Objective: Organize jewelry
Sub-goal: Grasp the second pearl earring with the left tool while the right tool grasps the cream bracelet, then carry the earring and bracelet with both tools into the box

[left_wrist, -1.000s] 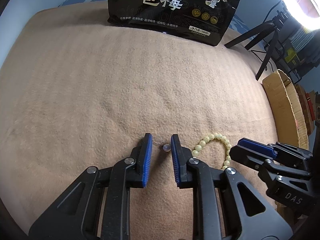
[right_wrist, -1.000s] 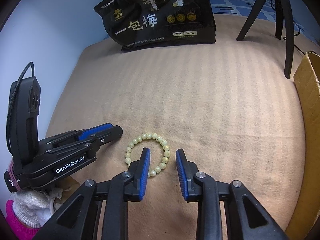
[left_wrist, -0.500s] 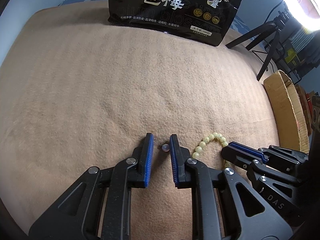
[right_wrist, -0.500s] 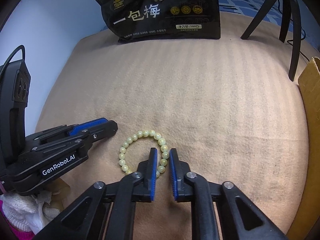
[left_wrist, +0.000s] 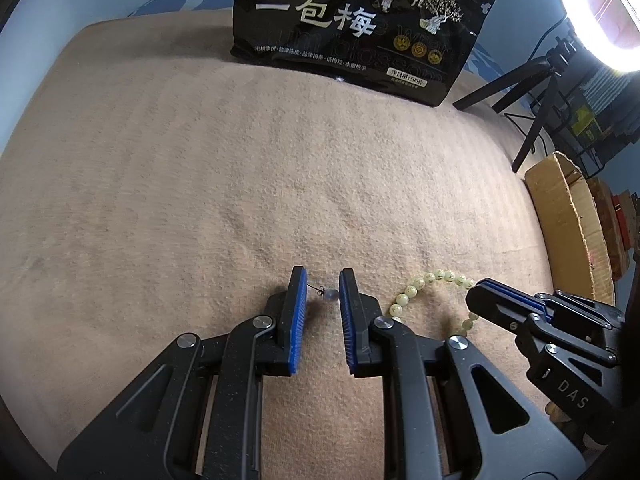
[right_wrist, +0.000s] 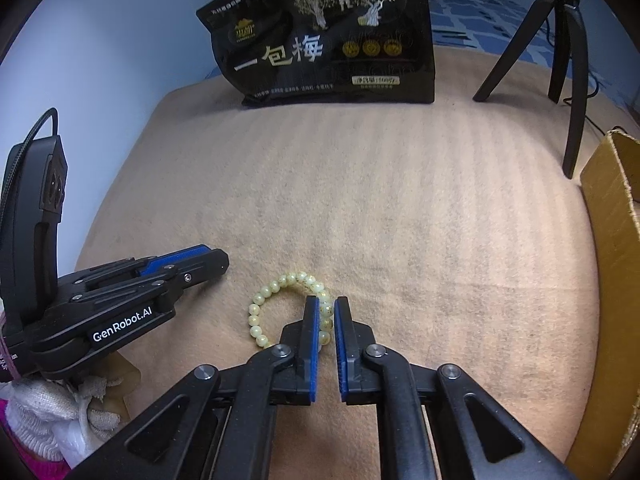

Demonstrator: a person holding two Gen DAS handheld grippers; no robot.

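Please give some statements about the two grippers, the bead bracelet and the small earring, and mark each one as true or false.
1. The right gripper has its fingers closed around one side of the bead bracelet. True.
2. The left gripper is clamped shut on the earring. False: its jaws are apart, with the earring lying between them.
3. The bracelet lies inside the cardboard box. False: it lies on the tan blanket.
4. A black snack bag stands at the far edge of the blanket. True.
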